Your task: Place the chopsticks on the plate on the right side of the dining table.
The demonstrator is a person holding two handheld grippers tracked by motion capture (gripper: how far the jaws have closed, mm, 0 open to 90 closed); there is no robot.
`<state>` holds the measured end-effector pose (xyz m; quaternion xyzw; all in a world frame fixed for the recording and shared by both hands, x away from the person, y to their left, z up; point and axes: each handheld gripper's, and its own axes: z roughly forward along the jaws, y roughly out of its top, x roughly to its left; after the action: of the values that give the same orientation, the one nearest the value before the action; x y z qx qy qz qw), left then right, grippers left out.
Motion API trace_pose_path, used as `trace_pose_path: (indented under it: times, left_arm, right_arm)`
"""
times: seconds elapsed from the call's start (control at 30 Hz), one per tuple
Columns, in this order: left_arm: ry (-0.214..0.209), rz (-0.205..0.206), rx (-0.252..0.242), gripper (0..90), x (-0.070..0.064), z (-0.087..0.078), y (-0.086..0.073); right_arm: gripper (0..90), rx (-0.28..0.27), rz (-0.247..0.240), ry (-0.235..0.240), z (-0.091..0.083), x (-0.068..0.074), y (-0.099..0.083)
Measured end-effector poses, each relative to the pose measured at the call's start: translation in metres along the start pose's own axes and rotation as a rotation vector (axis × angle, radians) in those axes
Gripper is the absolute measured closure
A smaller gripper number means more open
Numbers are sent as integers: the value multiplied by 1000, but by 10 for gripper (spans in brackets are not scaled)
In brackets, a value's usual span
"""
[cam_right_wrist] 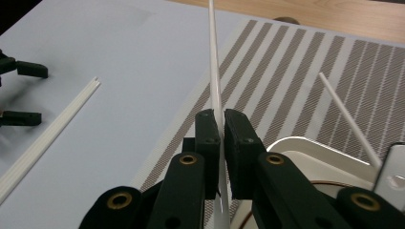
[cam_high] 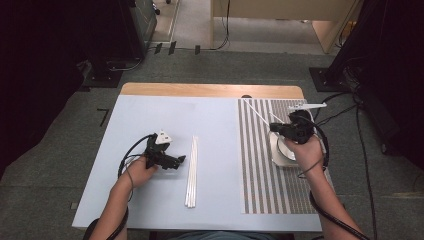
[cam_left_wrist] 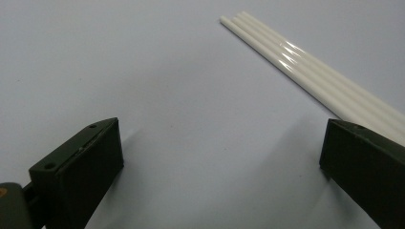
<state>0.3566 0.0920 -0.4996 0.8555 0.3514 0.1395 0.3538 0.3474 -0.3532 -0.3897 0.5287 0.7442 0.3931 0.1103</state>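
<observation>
While your right gripper [cam_right_wrist: 219, 143] pinches one white rod [cam_right_wrist: 213, 62] over the white bowl [cam_high: 281, 150] near the right edge of the tabletop, its jaws are clamped tight on the rod's lower part. The rod's long axis runs up and away from the jaws, toward the far edge of the striped mat [cam_high: 265, 165]. A second rod [cam_right_wrist: 348, 121] already leans in the bowl. Your left gripper [cam_high: 181, 159] rests released, jaws spread wide, just left of the loose rods [cam_high: 191, 172] lying mid-table; their long axis runs near edge to far edge, so they lie crosswise to its reach. Left hand is nearer these. Bowl interior and held rod's lower end are hidden behind the right jaws.
</observation>
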Motion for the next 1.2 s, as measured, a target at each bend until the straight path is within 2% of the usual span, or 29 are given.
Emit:
trace_pose_path:
  times: [0.17, 0.23, 0.47, 0.83, 1.0, 1.2]
  left_arm:
    - [0, -3, -2, 5, 0, 0, 0]
    - [0, -1, -1, 5, 0, 0, 0]
    - [0, -1, -1, 5, 0, 0, 0]
    - [0, -1, 0, 5, 0, 0, 0]
    - [0, 0, 0, 5, 0, 0, 0]
    - [0, 0, -1, 5, 0, 0, 0]
  right_arm:
    - [850, 3, -3, -26, -9, -13, 1]
    - [850, -3, -5, -54, -13, -19, 1]
    - [849, -3, 29, -51, -20, -36, 1]
    - [850, 3, 37, -61, -32, -58, 1]
    - [850, 3, -1, -68, -33, -66, -1]
    - [850, -13, 11, -73, -37, -76, -5]
